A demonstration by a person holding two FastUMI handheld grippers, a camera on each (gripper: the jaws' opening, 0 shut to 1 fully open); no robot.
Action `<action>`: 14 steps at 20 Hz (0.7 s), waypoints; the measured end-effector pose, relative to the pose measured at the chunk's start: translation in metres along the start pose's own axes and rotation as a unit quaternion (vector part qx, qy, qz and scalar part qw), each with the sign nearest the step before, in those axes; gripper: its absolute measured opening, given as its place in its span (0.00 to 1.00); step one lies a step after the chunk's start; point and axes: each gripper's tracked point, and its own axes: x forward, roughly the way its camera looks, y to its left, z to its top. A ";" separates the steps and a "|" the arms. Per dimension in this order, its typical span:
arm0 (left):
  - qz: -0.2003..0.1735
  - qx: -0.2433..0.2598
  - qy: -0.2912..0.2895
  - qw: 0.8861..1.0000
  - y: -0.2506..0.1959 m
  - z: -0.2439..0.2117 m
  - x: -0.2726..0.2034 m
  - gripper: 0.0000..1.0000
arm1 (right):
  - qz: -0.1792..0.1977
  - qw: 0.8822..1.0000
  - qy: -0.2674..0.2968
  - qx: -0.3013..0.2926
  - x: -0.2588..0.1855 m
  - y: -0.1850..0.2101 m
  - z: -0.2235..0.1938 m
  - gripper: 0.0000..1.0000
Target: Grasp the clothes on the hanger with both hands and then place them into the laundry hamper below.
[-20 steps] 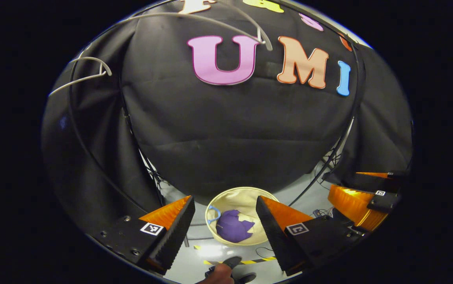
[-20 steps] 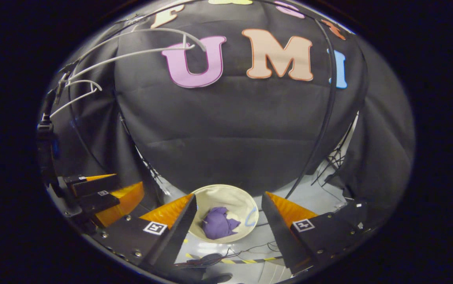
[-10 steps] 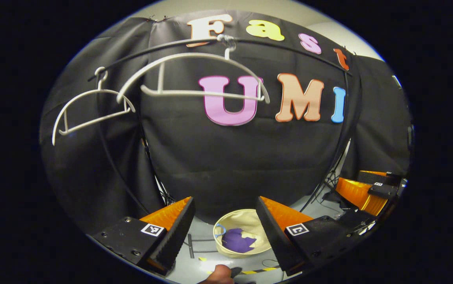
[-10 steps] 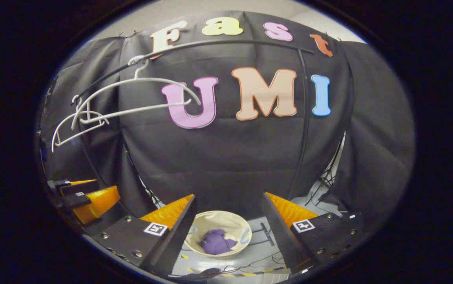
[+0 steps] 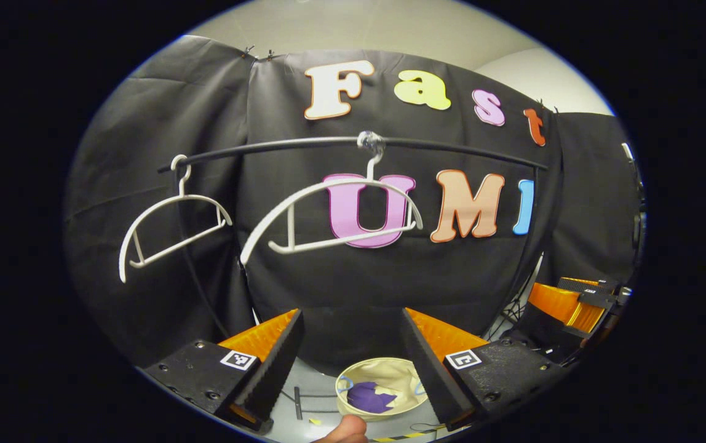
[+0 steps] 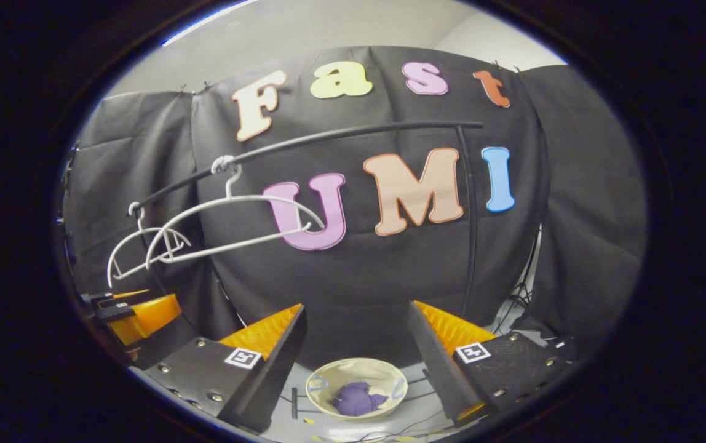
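Already your crumpled purple garment (image 5: pixel 368 397) lies inside the round cream fabric laundry hamper (image 5: pixel 384 375), low in the centre of the left gripper view; in the right gripper view it sits in the same hamper at the bottom centre, between the fingers. So, judging by that, the main job looks done: the clothes are off the hanger and down in the hamper.

Above, the white plastic hanger (image 5: pixel 328 212) in mid-frame hangs bare from the curved black rail (image 5: pixel 451 147), and a second white hanger (image 5: pixel 171 224) to its left is bare too. Nothing appears left to pull down.

Your left gripper (image 5: pixel 350 363) has its fingers spread wide with nothing between them, and your right gripper (image 6: pixel 356 360) is likewise spread and empty. The right one also shows at the right edge of the left gripper view. Both are raised well above the hamper on the pale floor (image 6: pixel 414 375). All that seems left is to bring them to rest.
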 end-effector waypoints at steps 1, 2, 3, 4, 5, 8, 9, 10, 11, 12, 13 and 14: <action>0.001 -0.003 -0.010 1.000 0.007 0.010 -0.003 0.94 | 0.002 1.000 -0.007 0.003 0.000 0.002 0.007 1.00; 0.005 -0.004 -0.015 1.000 0.011 0.016 -0.003 0.94 | 0.009 1.000 -0.014 0.008 0.000 0.008 0.013 1.00; 0.008 -0.003 -0.024 1.000 0.016 0.024 -0.002 0.96 | 0.020 1.000 -0.020 0.010 0.000 0.016 0.018 1.00; 0.014 -0.002 -0.034 0.999 0.021 0.033 -0.002 0.93 | 0.025 0.999 -0.031 0.009 0.000 0.021 0.026 0.99; 0.018 -0.002 -0.045 0.999 0.028 0.042 -0.002 0.93 | 0.029 0.999 -0.042 0.006 0.000 0.024 0.032 0.99; 0.017 -0.001 -0.072 0.997 0.036 0.057 -0.004 0.93 | 0.035 0.997 -0.068 0.001 -0.001 0.031 0.042 0.99; 0.010 0.000 -0.075 0.997 0.034 0.057 -0.004 0.93 | 0.039 0.997 -0.071 -0.002 -0.002 0.034 0.044 0.99; 0.009 0.003 -0.076 0.997 0.035 0.056 -0.005 0.92 | 0.041 0.996 -0.075 -0.007 -0.005 0.038 0.046 1.00; 0.009 0.007 -0.076 0.997 0.036 0.055 -0.007 0.92 | 0.043 0.996 -0.080 -0.015 -0.009 0.039 0.047 1.00; 0.007 0.012 -0.080 0.997 0.035 0.053 -0.007 0.92 | 0.046 0.995 -0.081 -0.019 -0.012 0.042 0.046 1.00; 0.001 0.010 -0.088 0.996 0.034 0.051 -0.007 0.92 | 0.049 0.995 -0.083 -0.021 -0.015 0.045 0.043 1.00; -0.008 0.008 -0.096 0.995 0.030 0.049 -0.007 0.92 | 0.047 0.995 -0.083 -0.022 -0.020 0.045 0.039 1.00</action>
